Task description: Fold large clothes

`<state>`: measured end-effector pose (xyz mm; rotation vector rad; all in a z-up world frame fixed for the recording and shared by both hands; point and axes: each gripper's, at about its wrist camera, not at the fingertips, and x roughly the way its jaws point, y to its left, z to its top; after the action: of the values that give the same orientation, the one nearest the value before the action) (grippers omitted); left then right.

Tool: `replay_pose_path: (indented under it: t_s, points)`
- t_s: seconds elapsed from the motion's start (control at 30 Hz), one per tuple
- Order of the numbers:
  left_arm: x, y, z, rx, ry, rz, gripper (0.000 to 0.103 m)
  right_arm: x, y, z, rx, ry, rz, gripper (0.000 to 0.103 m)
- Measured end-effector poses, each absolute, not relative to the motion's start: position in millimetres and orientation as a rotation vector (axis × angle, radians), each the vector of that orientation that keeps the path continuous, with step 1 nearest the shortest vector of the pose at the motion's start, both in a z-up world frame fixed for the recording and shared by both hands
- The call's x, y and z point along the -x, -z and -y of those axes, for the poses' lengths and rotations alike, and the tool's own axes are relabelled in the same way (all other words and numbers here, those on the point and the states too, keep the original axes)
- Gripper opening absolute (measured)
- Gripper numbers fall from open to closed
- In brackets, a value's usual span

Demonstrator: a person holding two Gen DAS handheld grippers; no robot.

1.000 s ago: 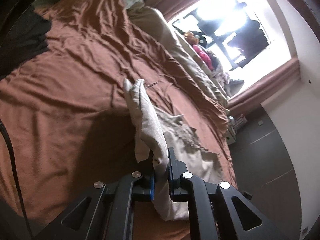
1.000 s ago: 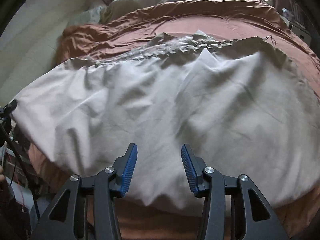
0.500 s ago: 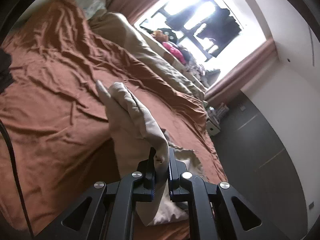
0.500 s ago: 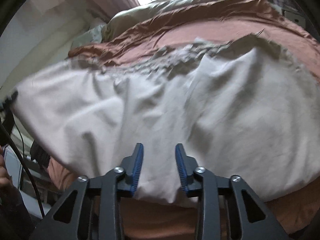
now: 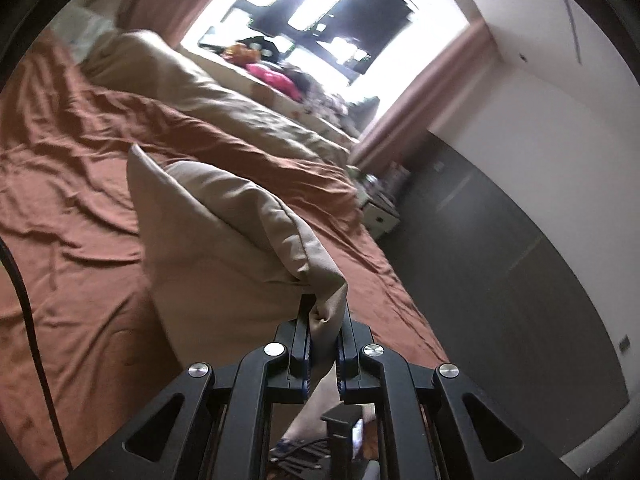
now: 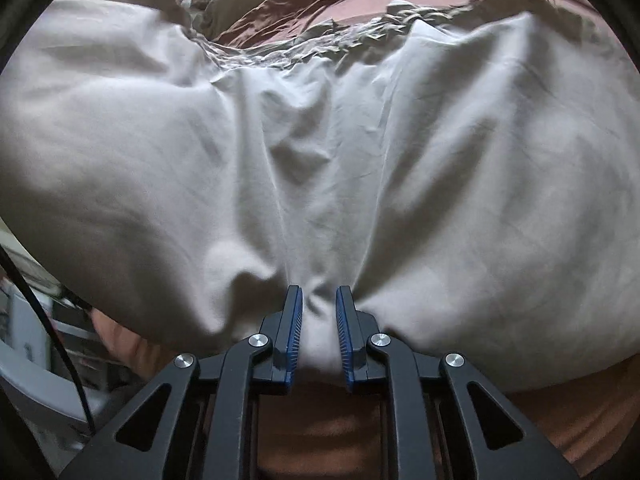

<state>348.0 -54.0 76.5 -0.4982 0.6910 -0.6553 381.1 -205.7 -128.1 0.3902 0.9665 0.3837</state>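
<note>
Right wrist view: large pale beige cotton garment [image 6: 360, 152] spread over the rust-brown bedsheet [image 6: 328, 416], near hem bunched between the right gripper [image 6: 319, 320], blue pads pinching it. Left gripper [image 5: 323, 340] clamps a lifted corner. Likely light, limp, creasing easily; best held at hems and corners. Bright window [image 5: 320, 12] beyond.

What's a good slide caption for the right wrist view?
Right gripper shut on the beige garment's near edge over the brown bed.
</note>
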Motion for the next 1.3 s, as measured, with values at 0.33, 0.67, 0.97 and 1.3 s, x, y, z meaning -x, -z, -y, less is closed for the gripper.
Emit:
replay_pose_path:
  t_s: [0.33,0.67,0.97,1.3]
  points:
    - [-368,-86,188,0.376,0.808,-0.754,0.009,-300,49,352,-0.660,-0.345,-0.674,0.052]
    - [-378,10,313,0.311,0.896,-1.007,0.008,-221,80,492,-0.803,-0.110,-0.566,0.060]
    - [-362,52,365,0.255,0.961,-1.124,0.008,-215,106,508,-0.883,-0.067,-0.595,0.060]
    - [-357,49,356,0.219,0.975,-1.147,0.069,-203,98,502,-0.880,-0.116,-0.607,0.064]
